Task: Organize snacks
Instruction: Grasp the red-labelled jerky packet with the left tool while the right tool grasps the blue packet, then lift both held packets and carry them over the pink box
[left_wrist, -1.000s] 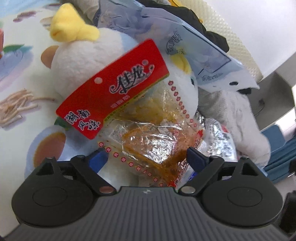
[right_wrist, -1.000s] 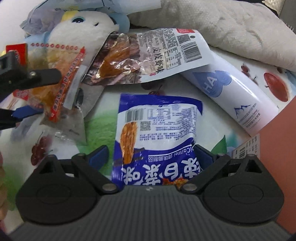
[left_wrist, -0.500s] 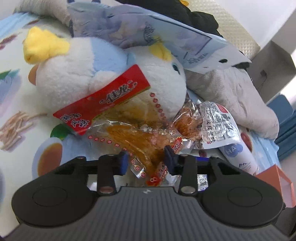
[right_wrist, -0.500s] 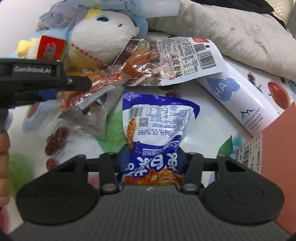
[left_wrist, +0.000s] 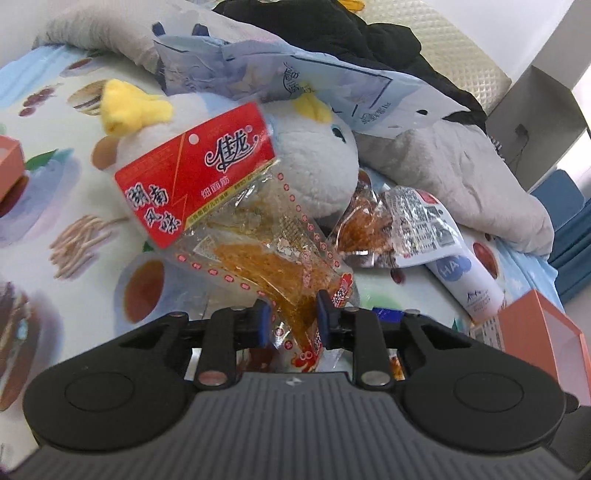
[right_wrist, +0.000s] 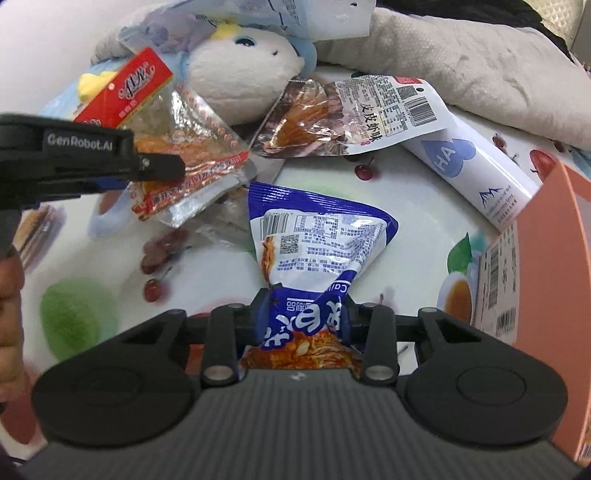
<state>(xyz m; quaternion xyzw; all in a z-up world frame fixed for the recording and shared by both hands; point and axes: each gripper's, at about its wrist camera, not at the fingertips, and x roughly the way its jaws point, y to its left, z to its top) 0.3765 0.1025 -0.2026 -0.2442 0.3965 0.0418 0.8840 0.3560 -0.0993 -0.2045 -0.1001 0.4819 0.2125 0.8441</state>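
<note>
Left claw (left_wrist: 290, 314) closing, pinching the bottom corner of the red-topped pack (left_wrist: 236, 206), lifting it off the cloth (left_wrist: 55, 206) in front of the plush (left_wrist: 332, 173). Right claw (right_wrist: 303, 317) closing, squeezing the crumpled blue bag (right_wrist: 314, 243), with the orange box (right_wrist: 554, 295) just right and the shrimp pack (right_wrist: 354, 114) lying beyond.

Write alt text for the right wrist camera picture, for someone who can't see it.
The right gripper is closing its jaws on a crumpled blue snack bag above a fruit-printed cloth. At left, the left gripper grips a clear packet with a red header. Behind lie a white plush toy, a shrimp-snack packet, a white tube and an orange box.
</note>
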